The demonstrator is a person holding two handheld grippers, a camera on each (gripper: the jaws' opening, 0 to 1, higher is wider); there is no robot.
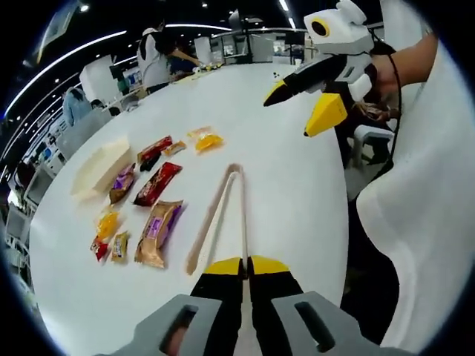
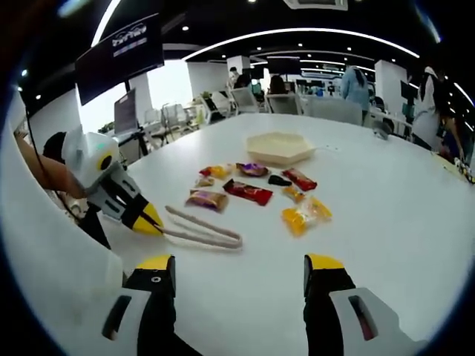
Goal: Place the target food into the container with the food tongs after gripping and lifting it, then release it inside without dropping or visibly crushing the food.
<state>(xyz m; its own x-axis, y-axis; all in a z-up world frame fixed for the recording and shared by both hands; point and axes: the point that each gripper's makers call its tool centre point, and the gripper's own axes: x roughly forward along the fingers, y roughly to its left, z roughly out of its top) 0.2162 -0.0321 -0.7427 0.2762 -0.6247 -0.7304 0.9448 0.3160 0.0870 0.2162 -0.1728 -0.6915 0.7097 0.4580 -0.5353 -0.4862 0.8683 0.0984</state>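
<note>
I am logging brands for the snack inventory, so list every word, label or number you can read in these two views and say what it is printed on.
None can be read.
Dark hanging monitor: pale lettering, too blurred.
Large brown-and-purple snack packet: print too small.
Long red snack packet: print too small.
Other small wrappers, orange, red: no legible text.
Cream hexagonal container and beige food tongs: unmarked.

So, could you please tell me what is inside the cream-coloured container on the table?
The container looks empty: its pale inner floor shows in the right gripper view, with no food in it. The snack packets lie on the table beside it. The near rim hides part of the floor.
</note>
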